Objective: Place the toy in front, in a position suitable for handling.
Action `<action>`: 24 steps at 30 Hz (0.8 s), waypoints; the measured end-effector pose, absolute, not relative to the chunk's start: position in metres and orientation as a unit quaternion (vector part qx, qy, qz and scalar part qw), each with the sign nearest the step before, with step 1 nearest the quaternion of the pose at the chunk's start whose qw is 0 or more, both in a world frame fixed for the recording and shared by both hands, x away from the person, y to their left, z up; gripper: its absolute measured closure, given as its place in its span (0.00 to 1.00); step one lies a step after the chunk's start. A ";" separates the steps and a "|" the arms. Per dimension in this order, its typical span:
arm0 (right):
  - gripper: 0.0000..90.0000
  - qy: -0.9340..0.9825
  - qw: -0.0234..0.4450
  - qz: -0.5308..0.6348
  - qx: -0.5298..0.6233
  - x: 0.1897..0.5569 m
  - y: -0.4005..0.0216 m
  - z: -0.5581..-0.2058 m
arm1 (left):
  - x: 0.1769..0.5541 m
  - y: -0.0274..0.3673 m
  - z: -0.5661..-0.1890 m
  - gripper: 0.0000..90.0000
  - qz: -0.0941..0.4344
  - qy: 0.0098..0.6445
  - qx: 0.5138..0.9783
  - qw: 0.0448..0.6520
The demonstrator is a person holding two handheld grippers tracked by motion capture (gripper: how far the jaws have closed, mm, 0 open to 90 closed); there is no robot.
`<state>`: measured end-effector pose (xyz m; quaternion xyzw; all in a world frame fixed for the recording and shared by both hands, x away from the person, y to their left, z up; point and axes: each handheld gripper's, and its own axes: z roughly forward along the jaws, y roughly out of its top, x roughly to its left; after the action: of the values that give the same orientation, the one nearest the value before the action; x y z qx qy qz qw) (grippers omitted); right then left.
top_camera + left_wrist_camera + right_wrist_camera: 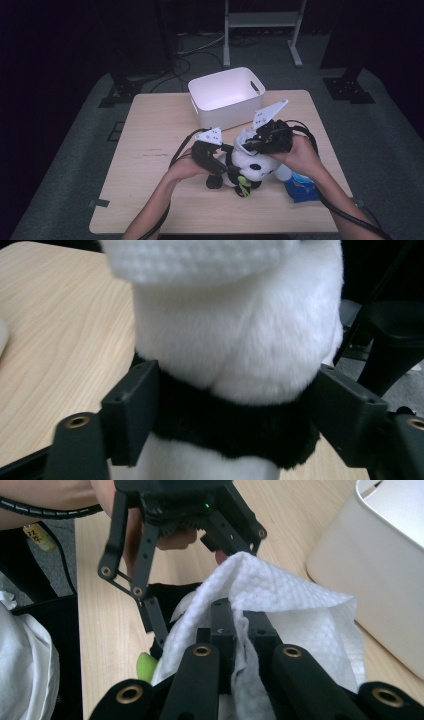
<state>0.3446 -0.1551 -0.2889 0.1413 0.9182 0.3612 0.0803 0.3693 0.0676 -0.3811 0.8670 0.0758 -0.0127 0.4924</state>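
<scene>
Currently the black-and-white plush panda toy (250,169) sits on the pale wooden tabletop (150,150) near its front edge, between the two hands. Left tongs (216,172) straddle its black band in the left gripper view, both pads pressing the fur (235,430): a grip on the panda. Right tongs (240,625) are closed on a white dimpled paper towel (295,605), draped over the panda's top.

Handling judgement: panda is light, soft and compressible, so it yields and may twist under the pads; the narrow waist band is the best hold. Towel is limp, tears easily; pinch it at a bunched fold.

Room: white plastic bin (227,95) stands just behind, blue packet (302,189) close on the right near the edge; open tabletop lies to the left.
</scene>
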 end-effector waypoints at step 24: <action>0.94 0.906 0.056 0.386 0.165 0.347 -0.177 -0.302 | 0.374 0.084 -0.419 0.14 -0.007 0.099 0.889 0.448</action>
<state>0.3471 -0.1768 -0.3017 0.1648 0.9060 0.3859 0.0560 0.3742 0.0835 -0.4187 0.8887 0.0986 -0.0067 0.4478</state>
